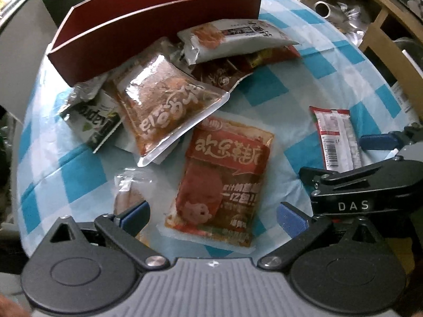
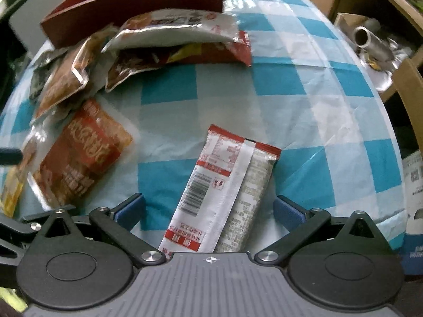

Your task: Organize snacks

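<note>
My left gripper (image 1: 213,215) is open, its blue pads either side of a red-orange snack packet (image 1: 222,185) lying flat on the checked cloth. My right gripper (image 2: 208,210) is open around a long white-and-red packet (image 2: 224,185), barcode side up; that packet also shows in the left wrist view (image 1: 337,138). A dark red box (image 1: 148,31) stands at the back, open on top. Against it lies a pile: a clear orange packet (image 1: 164,105), a white packet (image 1: 232,39), a brown packet (image 1: 224,75) and a green-white packet (image 1: 97,124).
The blue-and-white checked cloth (image 2: 277,79) covers the table. A small clear packet (image 1: 129,192) lies by my left finger. Wooden shelving with a metal can (image 2: 367,39) stands off the right edge. The right gripper's body (image 1: 370,185) shows at the left view's right.
</note>
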Action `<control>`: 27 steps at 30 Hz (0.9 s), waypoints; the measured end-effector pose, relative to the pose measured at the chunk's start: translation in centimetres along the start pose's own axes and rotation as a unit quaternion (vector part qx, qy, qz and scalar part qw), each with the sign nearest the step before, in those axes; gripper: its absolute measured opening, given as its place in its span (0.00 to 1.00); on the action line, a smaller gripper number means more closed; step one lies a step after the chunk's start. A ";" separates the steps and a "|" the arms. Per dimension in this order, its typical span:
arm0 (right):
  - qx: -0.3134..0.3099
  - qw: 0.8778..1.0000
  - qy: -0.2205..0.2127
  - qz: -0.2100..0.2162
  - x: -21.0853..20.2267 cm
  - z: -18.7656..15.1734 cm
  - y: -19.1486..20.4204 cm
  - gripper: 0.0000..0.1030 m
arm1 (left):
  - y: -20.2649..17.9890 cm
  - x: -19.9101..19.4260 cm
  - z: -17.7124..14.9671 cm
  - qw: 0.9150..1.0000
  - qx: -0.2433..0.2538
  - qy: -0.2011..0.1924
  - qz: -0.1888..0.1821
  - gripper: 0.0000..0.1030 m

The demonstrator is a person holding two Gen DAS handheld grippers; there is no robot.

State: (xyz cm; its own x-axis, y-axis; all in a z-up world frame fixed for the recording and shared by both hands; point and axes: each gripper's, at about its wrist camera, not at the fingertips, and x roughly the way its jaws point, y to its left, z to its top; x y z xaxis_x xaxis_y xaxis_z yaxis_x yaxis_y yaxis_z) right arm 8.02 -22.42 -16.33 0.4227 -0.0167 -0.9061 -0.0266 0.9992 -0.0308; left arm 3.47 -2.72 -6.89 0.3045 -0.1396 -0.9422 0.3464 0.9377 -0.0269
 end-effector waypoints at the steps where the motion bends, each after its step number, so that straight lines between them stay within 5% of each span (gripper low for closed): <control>1: 0.006 1.000 -0.005 -0.002 0.1 -0.1 0.0 1.00 | 0.2 0.2 0.0 1.000 -0.004 0.002 -0.005 0.96; 7: 0.029 1.000 -0.009 -0.009 0.6 0.4 -0.2 1.00 | 1.1 0.5 -0.1 1.000 -0.014 0.001 -0.023 0.96; 14: 0.020 1.000 -0.019 -0.009 -0.2 -0.2 0.3 1.00 | 1.3 1.4 0.6 1.000 0.022 0.002 0.021 0.97; 27: -0.017 0.999 -0.027 -0.003 -0.5 -0.1 0.2 1.00 | 1.0 2.3 1.4 0.999 0.025 0.010 0.018 0.97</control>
State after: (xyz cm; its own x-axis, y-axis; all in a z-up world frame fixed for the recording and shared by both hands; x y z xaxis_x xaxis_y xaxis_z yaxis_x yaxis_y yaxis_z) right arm 7.76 -22.23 -15.95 0.4716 -0.0187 -0.8816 -0.0547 0.9972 -0.0504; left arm 5.77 -2.58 -8.63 0.2992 -0.0994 -0.9490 0.3795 0.9249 0.0228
